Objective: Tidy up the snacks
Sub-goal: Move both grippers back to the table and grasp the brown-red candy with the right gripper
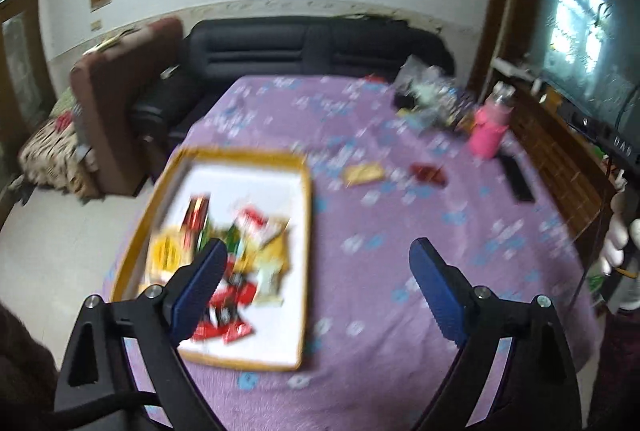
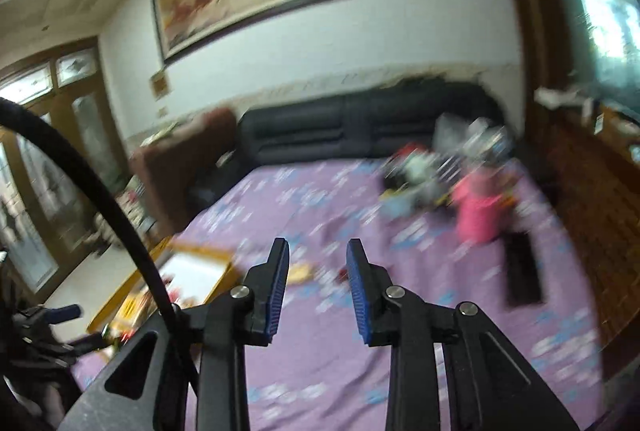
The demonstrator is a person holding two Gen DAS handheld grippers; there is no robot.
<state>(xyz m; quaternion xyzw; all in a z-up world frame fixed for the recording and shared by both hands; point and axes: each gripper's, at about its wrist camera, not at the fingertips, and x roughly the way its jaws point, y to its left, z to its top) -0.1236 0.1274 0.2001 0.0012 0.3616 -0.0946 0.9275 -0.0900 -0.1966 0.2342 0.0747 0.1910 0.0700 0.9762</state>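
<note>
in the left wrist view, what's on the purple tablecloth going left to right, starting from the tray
tray with the snack pile → yellow snack packet → dark red snack packet → pink bottle → black remote-like bar

I count one tray [image 1: 306, 199] holding a blurred snack pile [image 1: 236, 263], two loose snacks, yellow [image 1: 363, 173] and red [image 1: 429, 173], one pink bottle [image 1: 489, 129], one remote [image 1: 518, 179].

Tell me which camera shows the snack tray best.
The left wrist view: the tray lies almost whole on the purple tablecloth, with its pile of snacks visible. The right wrist view catches only a blurred corner behind a black cable.
</note>
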